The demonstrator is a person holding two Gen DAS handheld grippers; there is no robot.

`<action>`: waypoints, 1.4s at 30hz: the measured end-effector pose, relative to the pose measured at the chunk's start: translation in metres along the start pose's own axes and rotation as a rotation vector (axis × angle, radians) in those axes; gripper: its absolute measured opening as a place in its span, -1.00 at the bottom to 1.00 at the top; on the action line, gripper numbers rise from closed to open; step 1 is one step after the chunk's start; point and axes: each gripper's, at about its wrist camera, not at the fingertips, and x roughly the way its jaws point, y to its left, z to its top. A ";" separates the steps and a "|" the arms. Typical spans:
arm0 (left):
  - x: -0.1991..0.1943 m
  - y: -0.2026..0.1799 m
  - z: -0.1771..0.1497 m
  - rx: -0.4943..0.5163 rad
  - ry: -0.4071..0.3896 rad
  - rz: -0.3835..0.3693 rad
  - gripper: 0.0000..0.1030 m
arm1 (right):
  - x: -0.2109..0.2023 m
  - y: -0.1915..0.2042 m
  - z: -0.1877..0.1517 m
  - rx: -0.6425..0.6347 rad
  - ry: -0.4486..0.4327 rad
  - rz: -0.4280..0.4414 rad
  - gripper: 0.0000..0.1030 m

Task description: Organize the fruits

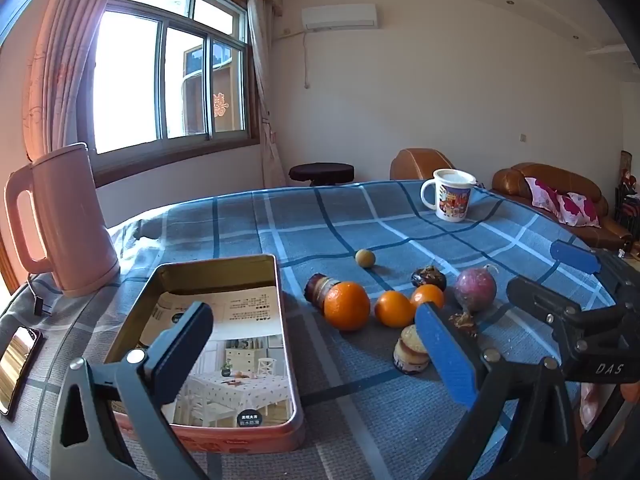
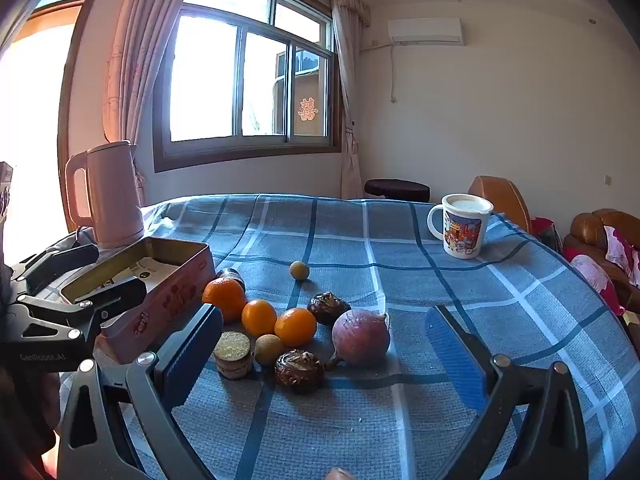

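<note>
Three oranges [image 1: 346, 305] [image 2: 259, 317] lie in a row on the blue checked tablecloth. Beside them are a purple-red round fruit [image 1: 475, 290] [image 2: 360, 337], a small yellow-green fruit [image 1: 365, 258] [image 2: 299, 270], a tan round fruit [image 2: 268, 349], two dark brown patterned pieces [image 2: 299, 372] and a stack of round cakes [image 1: 412, 350] [image 2: 233, 354]. An open pink tin [image 1: 240, 440] [image 2: 168, 304] with a printed sheet inside sits to their left. My left gripper [image 1: 316, 344] [image 2: 94, 276] hovers open over the tin's right edge. My right gripper [image 2: 324, 356] [image 1: 560, 276] hovers open just short of the fruit group. Neither holds anything.
A pink kettle [image 1: 68, 220] [image 2: 110, 192] stands at the table's far left, with a phone [image 1: 18, 368] near the left edge. A printed mug [image 1: 450, 196] [image 2: 464, 226] sits at the far right. A brown sofa [image 1: 560, 192] and a dark stool [image 2: 396, 190] stand beyond the table.
</note>
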 end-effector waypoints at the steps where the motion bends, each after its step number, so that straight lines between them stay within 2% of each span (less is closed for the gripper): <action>1: 0.000 0.000 0.000 0.000 0.001 0.002 1.00 | 0.000 0.000 0.000 0.001 -0.001 0.001 0.98; 42: 0.000 0.001 -0.006 -0.001 0.017 -0.002 1.00 | 0.004 -0.001 -0.011 0.020 0.026 0.004 0.98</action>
